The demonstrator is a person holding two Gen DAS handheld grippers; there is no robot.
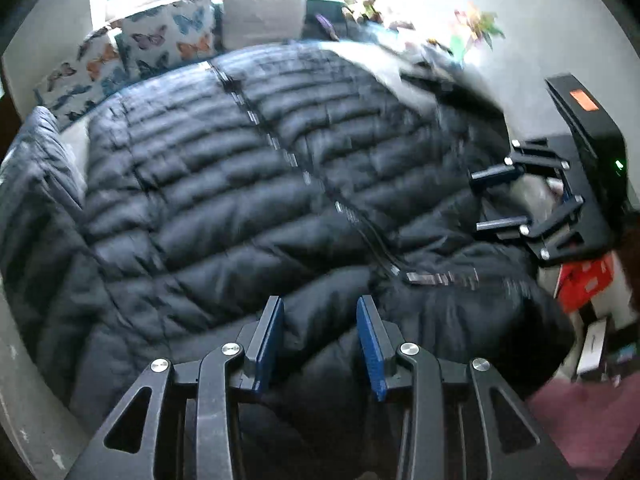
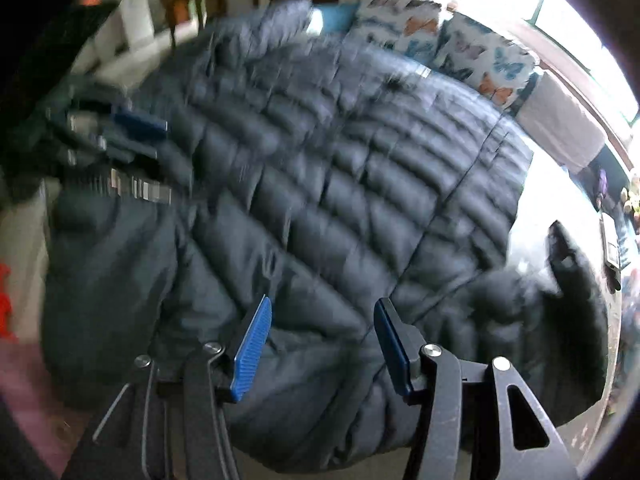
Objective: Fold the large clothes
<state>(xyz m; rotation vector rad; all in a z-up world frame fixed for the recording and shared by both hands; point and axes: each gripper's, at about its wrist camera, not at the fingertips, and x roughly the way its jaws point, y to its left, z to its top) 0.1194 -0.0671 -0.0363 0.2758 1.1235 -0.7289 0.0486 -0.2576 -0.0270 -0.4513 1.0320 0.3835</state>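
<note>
**Blur and cut-offs**

Jacket [image 2: 320, 184] motion-smeared across right wrist view; its lower edge runs behind the gripper arms. Left gripper [image 2: 136, 128] there is a blurred streak. Red box [image 1: 586, 280] half hidden behind right gripper [image 1: 500, 200].

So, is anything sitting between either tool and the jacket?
Nothing visible. Both the left tool and right tool are open, directly over the jacket, with only its fabric between the fingers.

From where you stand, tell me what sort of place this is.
Most likely a living room at home. A dark puffer jacket lies spread on a pale surface, probably a sofa or daybed, with butterfly-print cushions and a plain cushion along the back under a bright window.
</note>
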